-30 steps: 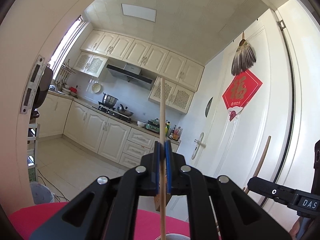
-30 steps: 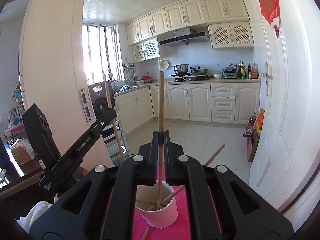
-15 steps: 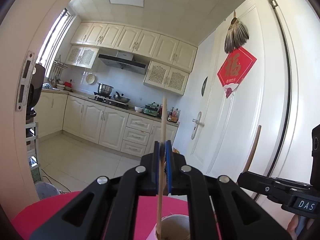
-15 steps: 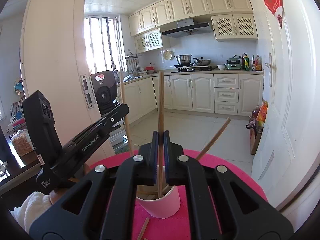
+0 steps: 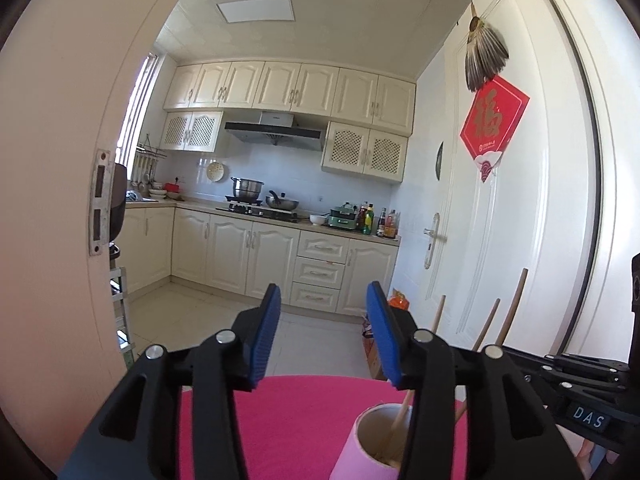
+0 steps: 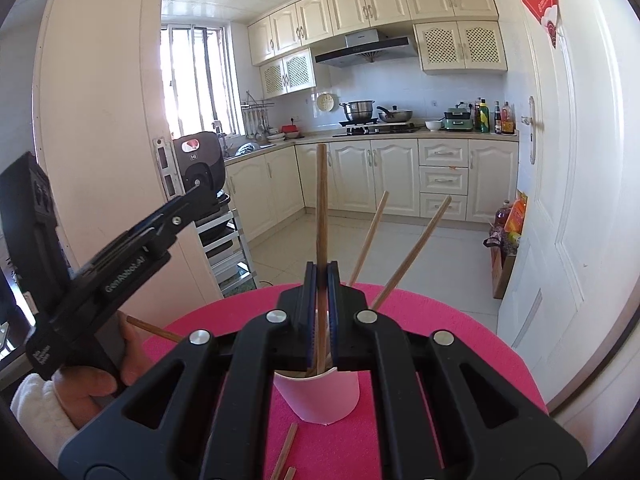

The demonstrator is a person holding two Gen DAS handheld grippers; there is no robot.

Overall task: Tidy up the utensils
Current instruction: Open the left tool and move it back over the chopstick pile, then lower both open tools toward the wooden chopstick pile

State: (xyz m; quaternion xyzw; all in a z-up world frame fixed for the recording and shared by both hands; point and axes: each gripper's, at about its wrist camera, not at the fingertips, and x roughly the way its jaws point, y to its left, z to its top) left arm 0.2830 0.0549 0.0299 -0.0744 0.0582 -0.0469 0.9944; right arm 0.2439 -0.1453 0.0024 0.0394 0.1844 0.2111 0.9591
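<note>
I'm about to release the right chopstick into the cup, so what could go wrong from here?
1. The right gripper holds its chopstick over the paper cup, which already holds leaning chopsticks; added weight might tip it.
2. Loose chopsticks lie on the pink mat near the cup and could be knocked.

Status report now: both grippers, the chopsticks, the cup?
Left gripper open, empty. Right gripper shut on chopstick, over pink cup. Loose chopsticks on mat.
</note>
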